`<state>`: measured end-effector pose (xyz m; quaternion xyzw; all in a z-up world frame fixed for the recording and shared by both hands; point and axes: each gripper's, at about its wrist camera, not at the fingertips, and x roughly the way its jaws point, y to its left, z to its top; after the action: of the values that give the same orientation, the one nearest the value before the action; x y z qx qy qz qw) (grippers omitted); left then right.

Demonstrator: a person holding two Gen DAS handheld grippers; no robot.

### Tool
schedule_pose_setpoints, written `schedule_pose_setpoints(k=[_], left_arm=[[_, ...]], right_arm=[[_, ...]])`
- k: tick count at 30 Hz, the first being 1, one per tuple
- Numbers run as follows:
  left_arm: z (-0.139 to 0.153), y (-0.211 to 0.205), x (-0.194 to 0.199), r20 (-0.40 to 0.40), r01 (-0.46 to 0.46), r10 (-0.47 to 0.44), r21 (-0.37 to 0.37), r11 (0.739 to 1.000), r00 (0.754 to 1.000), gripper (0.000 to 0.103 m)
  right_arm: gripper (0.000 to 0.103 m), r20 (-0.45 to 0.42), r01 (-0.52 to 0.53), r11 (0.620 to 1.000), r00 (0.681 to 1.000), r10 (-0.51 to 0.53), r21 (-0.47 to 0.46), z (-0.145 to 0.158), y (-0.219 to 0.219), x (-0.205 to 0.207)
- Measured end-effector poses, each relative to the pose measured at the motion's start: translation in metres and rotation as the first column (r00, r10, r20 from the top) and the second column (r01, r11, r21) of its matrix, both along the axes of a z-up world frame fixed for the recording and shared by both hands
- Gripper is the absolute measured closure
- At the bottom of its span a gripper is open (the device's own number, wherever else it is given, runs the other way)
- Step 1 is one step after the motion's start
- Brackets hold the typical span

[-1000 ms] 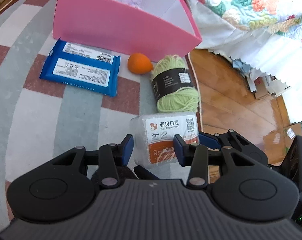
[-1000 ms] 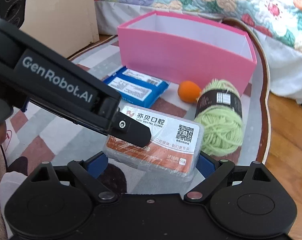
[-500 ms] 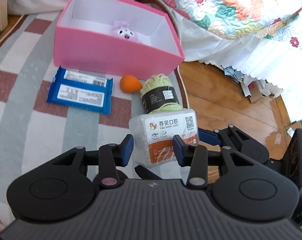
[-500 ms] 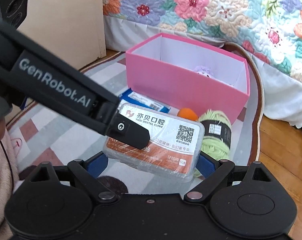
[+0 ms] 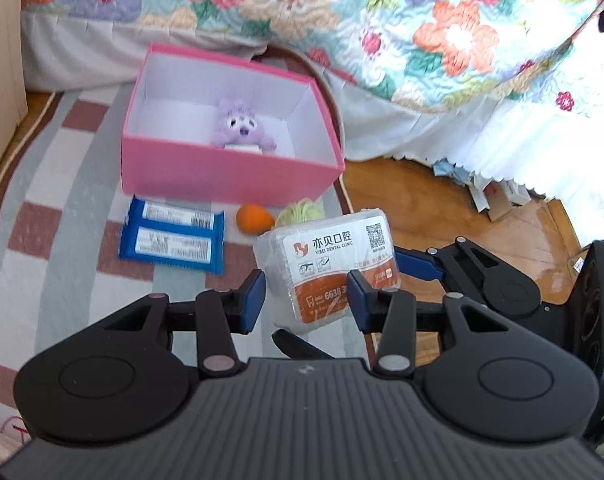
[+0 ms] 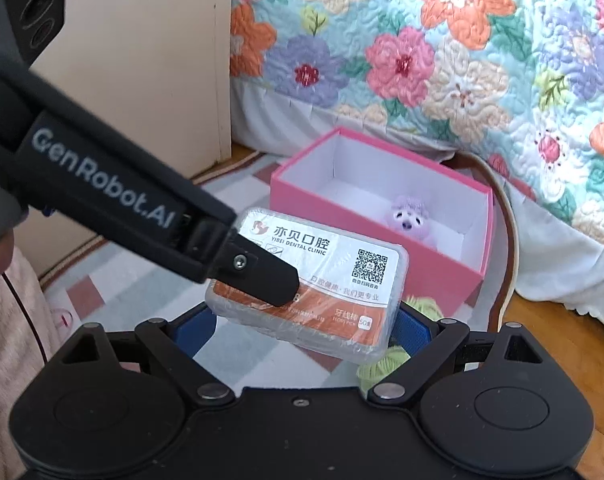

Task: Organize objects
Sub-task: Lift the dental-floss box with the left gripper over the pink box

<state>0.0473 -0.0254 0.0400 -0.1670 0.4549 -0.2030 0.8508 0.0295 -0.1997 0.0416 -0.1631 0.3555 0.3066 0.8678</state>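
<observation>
I read the open pink box as the place things are being gathered into. It sits on the rug with a purple plush toy already inside. The floss box is up in the air in front of it, short of the near wall and slightly tilted, label up. Both tools share it, I judge so that the slick plastic wrap can't slip or twist. My right gripper spans its length, with a blue pad against each short end. My left gripper is closed narrowly across one corner, one finger lying over the label.

Behind everything hangs a flowered quilt with a white skirt, and a pale board stands on the left. The striped, checked rug covers most of the floor, with bare wood to its right. Waiting on the rug just before the pink box are two blue packets, a green yarn ball and a small orange ball.
</observation>
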Motion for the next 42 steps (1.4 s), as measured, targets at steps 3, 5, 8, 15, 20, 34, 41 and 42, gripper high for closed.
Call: schedule_pose_setpoints(k=[3,5,8,15,20,34,41,42], left_arm=[[0.013,0.003,0.002,0.024,-0.006,0.006,-0.005,1.0,1.0,0.061],[0.02,0.005,0.004,0.034,-0.011,0.011,-0.009,1.0,0.999,0.061],[0.027,0.008,0.007,0.044,-0.018,0.019,-0.013,1.0,0.999,0.061],[0.042,0.011,0.019,0.052,-0.022,0.023,-0.024,0.999,0.998,0.061],[0.054,0.01,0.03,0.074,-0.022,0.023,-0.01,1.0,0.997,0.061],[0.064,0.015,0.081,0.073,-0.027,0.03,-0.047,0.999,0.997,0.061],[0.059,0.021,0.112,0.054,-0.03,0.033,-0.05,0.998,0.998,0.061],[0.058,0.021,0.117,0.049,-0.03,0.033,-0.047,0.998,0.998,0.061]], right_arm=[[0.008,0.007,0.009,1.0,1.0,-0.009,0.008,0.008,0.003,0.003],[0.008,0.023,0.013,1.0,1.0,-0.013,-0.001,0.013,0.007,0.003],[0.008,0.032,0.005,1.0,0.999,-0.005,0.002,0.021,0.009,0.008],[0.008,0.024,-0.009,1.0,1.0,0.009,0.011,0.032,0.01,0.025],[0.008,0.037,-0.017,1.0,0.999,0.016,0.013,0.042,0.013,0.037],[0.008,0.061,-0.031,0.998,0.998,0.034,-0.048,0.054,0.028,0.081],[0.008,0.037,-0.026,0.999,0.999,0.027,-0.028,0.051,0.032,0.111],[0.008,0.035,-0.023,0.999,0.999,0.024,-0.029,0.05,0.034,0.116]])
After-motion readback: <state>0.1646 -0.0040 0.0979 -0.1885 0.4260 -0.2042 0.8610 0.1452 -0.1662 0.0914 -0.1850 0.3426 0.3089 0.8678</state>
